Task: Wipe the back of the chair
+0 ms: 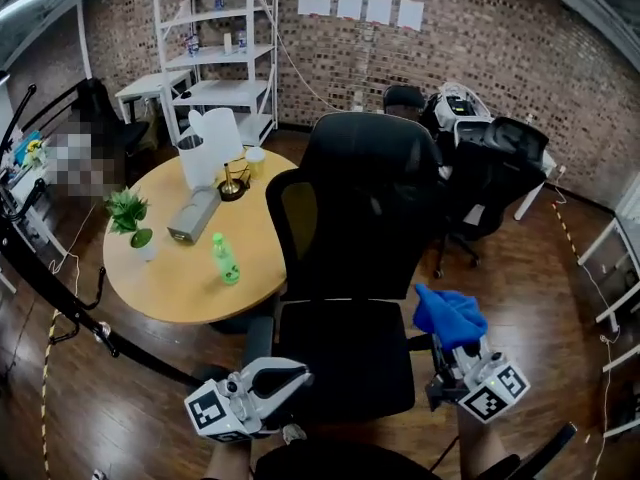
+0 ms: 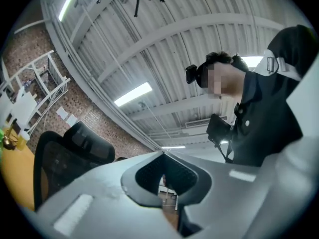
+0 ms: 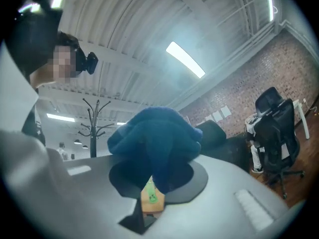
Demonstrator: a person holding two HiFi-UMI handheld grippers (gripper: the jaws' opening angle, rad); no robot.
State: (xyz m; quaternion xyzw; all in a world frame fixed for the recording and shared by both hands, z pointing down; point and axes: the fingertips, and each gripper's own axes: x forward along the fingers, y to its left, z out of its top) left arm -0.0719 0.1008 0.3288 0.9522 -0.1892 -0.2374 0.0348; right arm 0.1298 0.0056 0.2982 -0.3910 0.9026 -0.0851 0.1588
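Observation:
A black office chair stands in front of me in the head view, its tall backrest (image 1: 360, 203) facing me above the seat (image 1: 345, 353). My right gripper (image 1: 452, 356) hangs low at the seat's right side, shut on a bunched blue cloth (image 1: 450, 313). In the right gripper view the blue cloth (image 3: 149, 133) fills the space over the right gripper (image 3: 154, 159). My left gripper (image 1: 285, 376) is low at the seat's front left, apart from the chair. Its jaws meet at the tips with nothing between them in the left gripper view (image 2: 163, 153), where the backrest (image 2: 65, 156) shows at left.
A round wooden table (image 1: 180, 278) left of the chair carries a green bottle (image 1: 225, 260), a potted plant (image 1: 128, 213), a grey box (image 1: 193, 213) and a white jug (image 1: 215, 138). A second black chair (image 1: 495, 178) stands behind right. White shelves (image 1: 215, 48) line the brick wall.

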